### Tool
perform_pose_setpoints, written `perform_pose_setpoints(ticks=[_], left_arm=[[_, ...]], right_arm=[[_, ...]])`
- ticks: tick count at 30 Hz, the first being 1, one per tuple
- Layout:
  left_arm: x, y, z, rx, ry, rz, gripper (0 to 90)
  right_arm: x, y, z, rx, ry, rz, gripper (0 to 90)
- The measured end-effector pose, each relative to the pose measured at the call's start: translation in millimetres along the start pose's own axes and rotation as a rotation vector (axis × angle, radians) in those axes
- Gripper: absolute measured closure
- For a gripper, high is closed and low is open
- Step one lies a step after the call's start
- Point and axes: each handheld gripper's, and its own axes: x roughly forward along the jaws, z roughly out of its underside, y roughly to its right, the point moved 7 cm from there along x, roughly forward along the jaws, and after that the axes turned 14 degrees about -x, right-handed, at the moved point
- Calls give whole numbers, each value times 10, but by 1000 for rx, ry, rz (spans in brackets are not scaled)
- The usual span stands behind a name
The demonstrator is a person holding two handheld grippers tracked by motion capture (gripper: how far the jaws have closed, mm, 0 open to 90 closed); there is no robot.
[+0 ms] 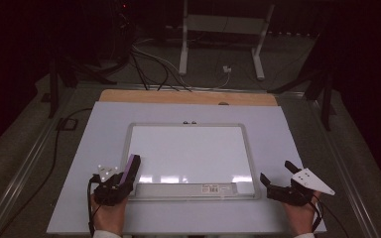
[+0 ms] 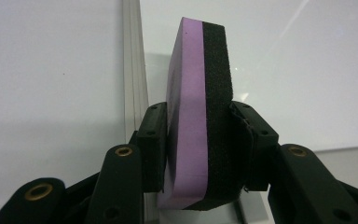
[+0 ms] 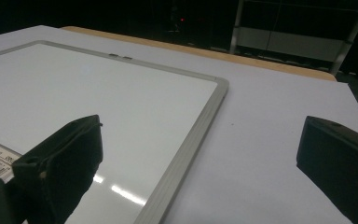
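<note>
A foam eraser (image 1: 130,167) with a purple layer and a black layer stands on edge over the front left corner of the whiteboard (image 1: 188,148). My left gripper (image 1: 128,174) is shut on it. In the left gripper view both pads press the eraser (image 2: 198,93) from either side, and the left gripper (image 2: 198,135) is over the whiteboard (image 2: 284,70) just inside its frame. My right gripper (image 1: 277,172) is open with nothing in it, on the white table sheet beside the board's front right corner. In the right gripper view the right gripper (image 3: 200,140) straddles the whiteboard frame (image 3: 193,135).
The whiteboard lies on a white sheet (image 1: 287,129) covering a wooden table (image 1: 178,96). A barcode label (image 1: 212,189) sits on the board's front tray. Beyond the table are cables (image 1: 149,64) on the floor and a white stand (image 1: 218,29). The room is dark.
</note>
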Motion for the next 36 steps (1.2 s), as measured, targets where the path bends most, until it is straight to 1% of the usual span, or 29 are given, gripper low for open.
perform_pose_setpoints(ticks=[3, 5, 6, 7, 8, 10, 11, 14, 18, 21, 24, 26, 27, 29, 31, 34, 36], left_arm=[[25, 26, -6, -9, 9, -12, 609], [37, 33, -9, -15, 12, -9, 604], [49, 26, -5, -16, 6, -8, 587], [65, 24, 1, -28, 0, 1, 541], [74, 25, -3, -33, 3, 22, 481], [73, 38, -33, -27, 13, 39, 403], [58, 51, -67, -23, 27, 60, 354], [-10, 70, -188, 22, 76, 92, 279], [-105, 45, -357, 84, 132, 126, 179], [-183, 2, -472, 131, 163, 161, 156], [-242, -49, -557, 181, 180, 202, 96], [-261, -97, -598, 197, 191, 219, 59], [-265, -120, -610, 202, 191, 232, 15], [-273, -176, -628, 214, 206, 242, 9], [-282, -232, -642, 214, 224, 248, 5], [-288, -320, -657, 228, 243, 246, 5], [-292, -374, -671, 226, 255, 245, 5]], right_arm=[[0, 3, 1, 1, 0, 1, 7], [-2, 2, -2, 1, 1, 2, 7], [-3, 0, -4, 0, 1, 2, 7], [-3, -1, -4, 0, 1, 1, 7], [-1, 0, -1, -1, -1, 1, 7], [2, 1, 2, 0, -3, 0, 7], [2, 2, 2, 1, -2, 0, 7], [-2, 7, 3, 4, -2, 2, 7], [-8, 6, -2, 4, 2, 1, 7], [-9, 5, -4, 5, 3, 0, 7], [-8, -4, -7, 5, 3, -1, 7], [-6, -12, -11, 3, 5, -3, 7], [-7, -16, -14, 2, 6, -4, 7], [-7, -25, -18, 4, 6, -6, 7], [-9, -31, -23, 6, 8, -9, 7], [-11, -33, -28, 4, 12, -11, 7], [-14, -32, -31, 5, 13, -11, 7]])
